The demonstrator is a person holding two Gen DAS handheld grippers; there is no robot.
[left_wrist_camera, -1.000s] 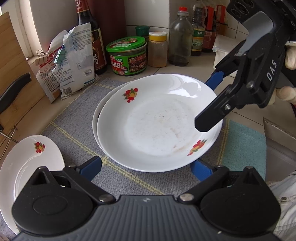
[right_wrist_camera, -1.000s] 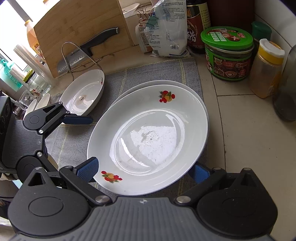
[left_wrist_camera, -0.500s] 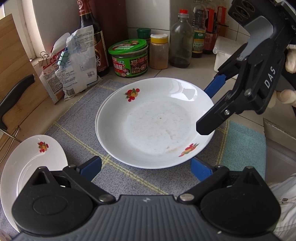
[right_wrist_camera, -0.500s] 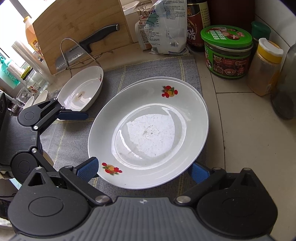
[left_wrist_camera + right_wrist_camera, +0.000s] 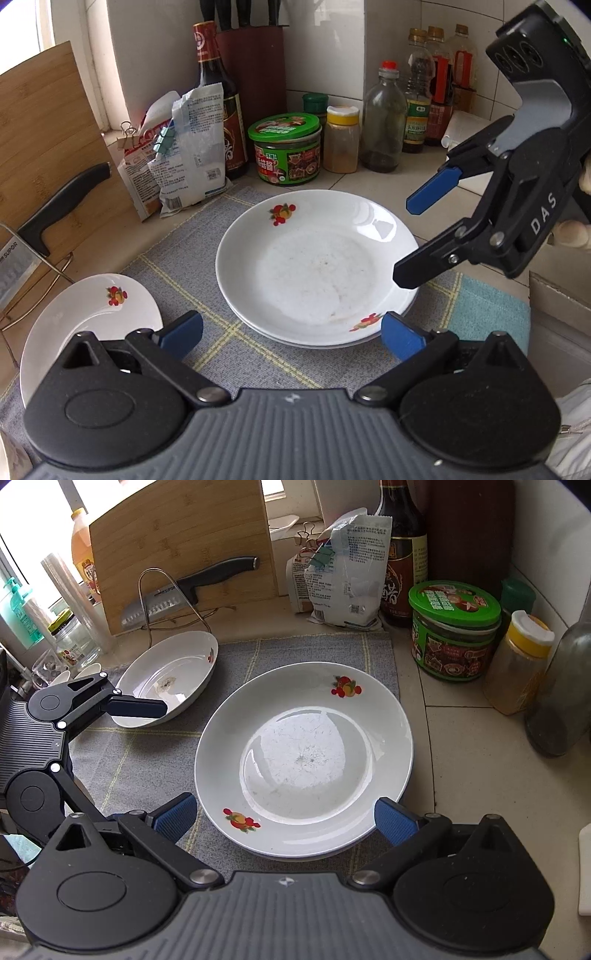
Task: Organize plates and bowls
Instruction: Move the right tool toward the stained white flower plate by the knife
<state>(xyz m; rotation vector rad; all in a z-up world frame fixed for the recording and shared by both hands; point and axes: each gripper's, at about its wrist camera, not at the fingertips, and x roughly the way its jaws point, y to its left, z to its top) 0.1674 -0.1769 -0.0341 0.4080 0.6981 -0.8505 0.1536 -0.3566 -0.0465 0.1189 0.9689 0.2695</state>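
A kitchen counter, seen from a camera on each of two hand-held grippers, with a grey mat (image 5: 295,653) spread across it.

At the far left of the mat sits a single white plate (image 5: 168,675) with a fruit print, apart from the others and partly off the mat's edge. It has not been stacked. Just beside it hangs the left gripper (image 5: 291,334), its blue-tipped fingers spread wide and gripping nothing; in the right camera one black finger reaches in front of that plate's near rim, though whether it touches I cannot tell.

In the middle of the mat lies a stack of two plates: the top plate (image 5: 317,266) rests squarely in the bottom plate (image 5: 354,849), of which only a thin rim shows along the near edge (so the pair looks neatly nested).

To the right, the right gripper (image 5: 284,818) hovers above and apart from the stack, fingers likewise released and empty. A person's fingertips show behind it.

Along the wall stand a cutting board (image 5: 184,542) with a knife (image 5: 192,587), some packets, a green-lidded jar (image 5: 284,151) and bottles.

Judged from this, two plates are stacked and the lone plate on the left is what remains; small white dishes at the far left edge of the right camera may be bowls, too small to be sure.
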